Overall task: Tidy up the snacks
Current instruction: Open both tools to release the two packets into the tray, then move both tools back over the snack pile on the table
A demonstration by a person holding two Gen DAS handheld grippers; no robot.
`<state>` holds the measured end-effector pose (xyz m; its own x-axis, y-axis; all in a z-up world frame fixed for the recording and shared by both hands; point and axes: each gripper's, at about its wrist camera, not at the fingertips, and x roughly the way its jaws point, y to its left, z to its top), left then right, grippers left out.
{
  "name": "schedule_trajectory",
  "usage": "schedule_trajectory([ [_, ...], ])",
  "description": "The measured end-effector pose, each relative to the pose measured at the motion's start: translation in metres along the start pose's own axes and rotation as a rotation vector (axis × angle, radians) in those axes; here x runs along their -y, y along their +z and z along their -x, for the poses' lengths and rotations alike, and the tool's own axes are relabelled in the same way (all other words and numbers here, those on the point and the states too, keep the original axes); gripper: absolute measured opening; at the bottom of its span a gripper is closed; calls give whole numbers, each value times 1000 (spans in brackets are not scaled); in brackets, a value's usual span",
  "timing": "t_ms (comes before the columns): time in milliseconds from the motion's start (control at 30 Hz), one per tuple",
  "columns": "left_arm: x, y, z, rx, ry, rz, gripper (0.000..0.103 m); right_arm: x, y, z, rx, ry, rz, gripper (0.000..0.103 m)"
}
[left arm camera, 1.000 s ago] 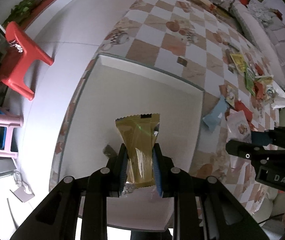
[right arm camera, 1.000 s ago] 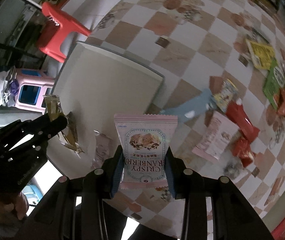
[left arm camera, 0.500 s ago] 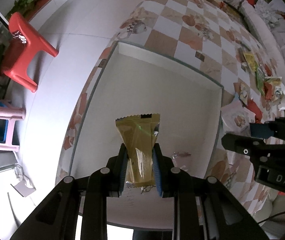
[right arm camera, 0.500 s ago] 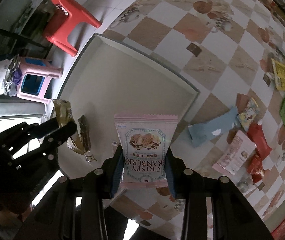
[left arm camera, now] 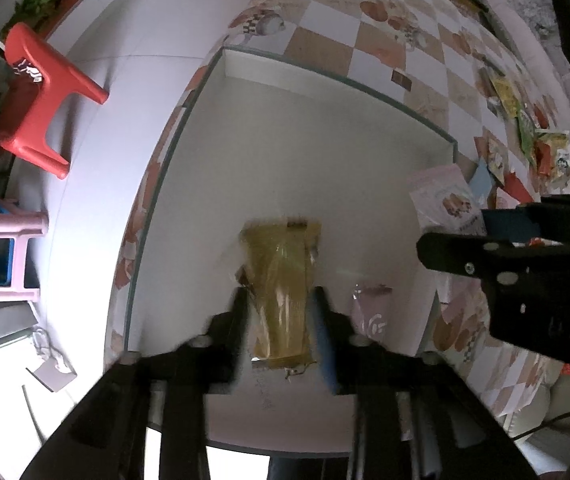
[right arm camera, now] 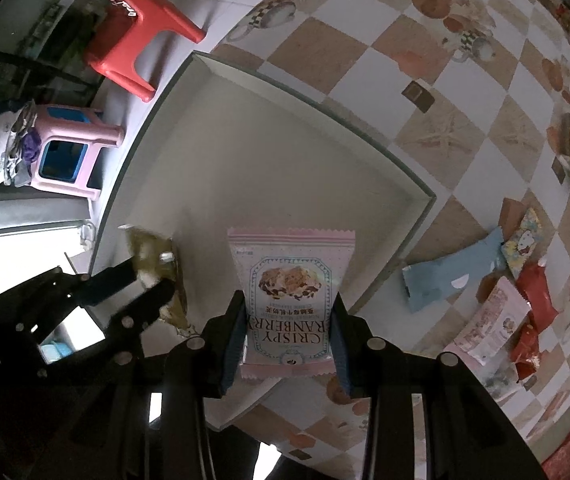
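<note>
While the checkered tablecloth (right arm camera: 437, 128) carries it, the white tray (left arm camera: 325, 128) takes up the middle of both views, with loose snack packets (right arm camera: 525, 280) scattered beyond its right rim. Over the tray, the left gripper (left arm camera: 281, 312) points down; its jaws have just been opening, and the gold packet (left arm camera: 281, 280) sits between them, blurred, the pads apparently clear of its sides. The right gripper (right arm camera: 289, 332), its jaws having just widened slightly, pinches the pink cranberry packet (right arm camera: 291, 292) above the tray's near corner. A small pink wrapper (left arm camera: 371, 316) lies on the tray floor.
</note>
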<state>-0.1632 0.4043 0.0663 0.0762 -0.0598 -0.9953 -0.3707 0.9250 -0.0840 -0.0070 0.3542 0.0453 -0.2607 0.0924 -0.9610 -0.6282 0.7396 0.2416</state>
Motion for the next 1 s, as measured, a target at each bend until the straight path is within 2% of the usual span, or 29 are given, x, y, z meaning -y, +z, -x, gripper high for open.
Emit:
schedule_trajectory([
  [33,0,0,1,3,8,1,72,2,0,0,-1,1,-8,45],
  [100,1,-1,4,22,24,2,79,6,0,-1,0,5,-29,47],
  [133,1,-1,6,28,29,-2,79,8,0,-1,-2,6,-37,53],
  [167,1,-1,6,29,35,-3,79,11,0,-1,-5,3,-50,79],
  [200,2,-1,6,30,44,-2,80,14,0,-1,-4,2,-59,99],
  [233,2,0,7,32,52,-1,80,16,-1,0,-1,3,-65,102],
  [300,3,0,7,29,53,3,80,23,-3,3,4,10,-82,102],
  [433,7,0,6,1,5,18,80,40,-11,2,-17,-23,-126,102],
  [600,18,0,9,1,43,1,80,81,-32,-1,-52,-20,-246,102],
  [733,21,0,10,-3,46,15,80,116,-54,-6,-80,-22,-344,102],
  [833,26,-1,10,-4,58,11,80,142,-70,-10,-90,9,-437,102],
  [1000,40,-1,10,-8,76,-22,80,164,-91,-17,-111,35,-511,102],
])
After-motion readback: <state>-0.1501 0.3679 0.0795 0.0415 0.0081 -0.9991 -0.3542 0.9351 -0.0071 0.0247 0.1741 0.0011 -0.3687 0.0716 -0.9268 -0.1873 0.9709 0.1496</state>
